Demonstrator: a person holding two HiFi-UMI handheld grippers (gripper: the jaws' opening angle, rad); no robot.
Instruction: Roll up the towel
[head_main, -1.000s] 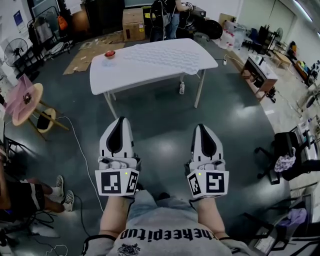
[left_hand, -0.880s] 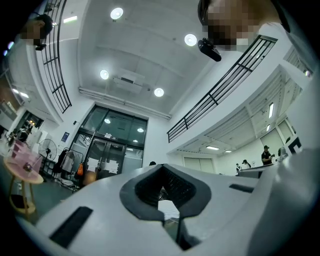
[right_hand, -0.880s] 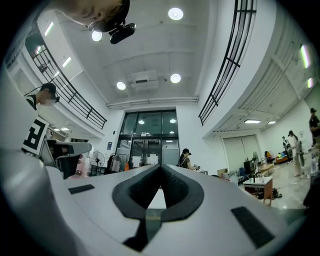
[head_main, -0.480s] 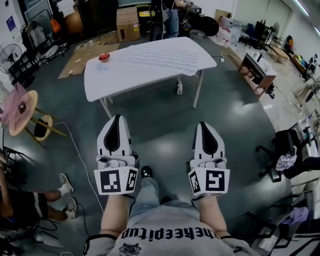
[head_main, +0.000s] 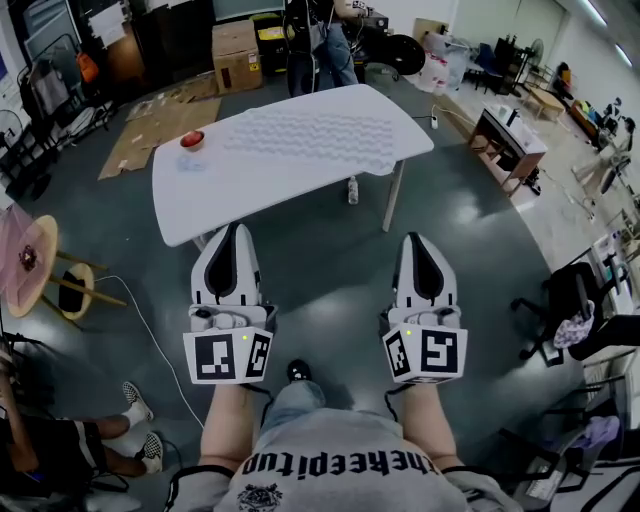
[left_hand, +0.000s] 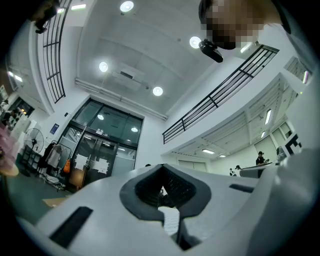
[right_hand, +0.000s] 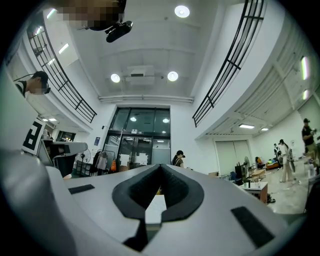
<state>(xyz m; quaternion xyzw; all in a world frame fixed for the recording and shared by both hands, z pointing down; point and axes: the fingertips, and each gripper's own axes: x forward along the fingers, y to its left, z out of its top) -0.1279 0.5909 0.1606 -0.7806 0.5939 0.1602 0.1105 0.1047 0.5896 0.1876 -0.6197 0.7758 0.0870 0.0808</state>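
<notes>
Both grippers are closed and hold nothing. The left gripper (head_main: 234, 234) and the right gripper (head_main: 419, 242) are side by side in front of the person's body, above the dark floor, with their tips toward the table (head_main: 230, 195). I judge that they are held like this because the person is not yet at the table: there is nothing to catch here, so the jaws are pressed together and wait. In the two gripper views the jaws also meet, with no cloth between them, and these views show mostly the ceiling and the hall.

Well apart from both grippers, the towel (head_main: 315, 135) lies on the right and far part of the table. It is white like the tabletop, with a fine bumpy pattern. It looks spread flat in one layer, with no rolled part that I can see, so the rolling seems not started. Near the table's left end stands a small red thing (head_main: 192, 139), well apart from the towel.
</notes>
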